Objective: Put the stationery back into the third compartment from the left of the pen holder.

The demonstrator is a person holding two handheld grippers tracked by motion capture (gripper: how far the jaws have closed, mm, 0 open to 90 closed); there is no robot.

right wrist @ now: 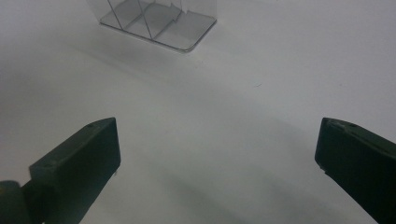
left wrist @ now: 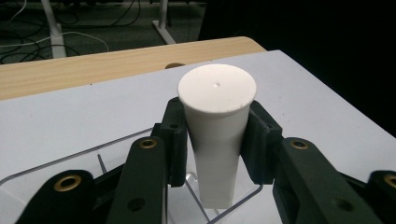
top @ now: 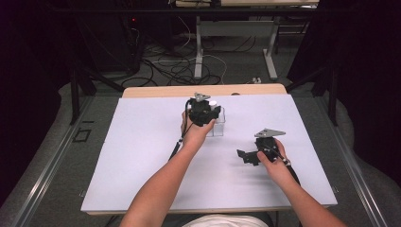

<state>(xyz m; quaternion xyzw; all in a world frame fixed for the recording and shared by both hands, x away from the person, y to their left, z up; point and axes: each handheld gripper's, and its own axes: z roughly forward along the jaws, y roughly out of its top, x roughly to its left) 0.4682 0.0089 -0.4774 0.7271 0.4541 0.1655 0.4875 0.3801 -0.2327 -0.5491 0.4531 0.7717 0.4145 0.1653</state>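
Observation:
A white tapered peg (left wrist: 217, 121) stands upright, wide end up, with its foot inside a clear plastic holder (left wrist: 243, 196) that has thin dividers. My left gripper (left wrist: 218, 137) is shut on the peg, one black pad pressing each side just under its top. In the high view the left gripper (top: 203, 112) sits over the holder (top: 218, 126) near the middle back of the table, and the peg's top (top: 213, 102) peeks out beside it. My right gripper (top: 246, 157) rests low at the right, open. In the right gripper view its jaws (right wrist: 217, 144) stand wide with bare table between them.
The white table top (top: 142, 165) has a wooden strip (top: 156, 91) along its far edge. The clear holder (right wrist: 159, 21) lies ahead of the right gripper. Beyond the table are desk legs and cables on the floor (top: 189, 66). Dark curtains flank both sides.

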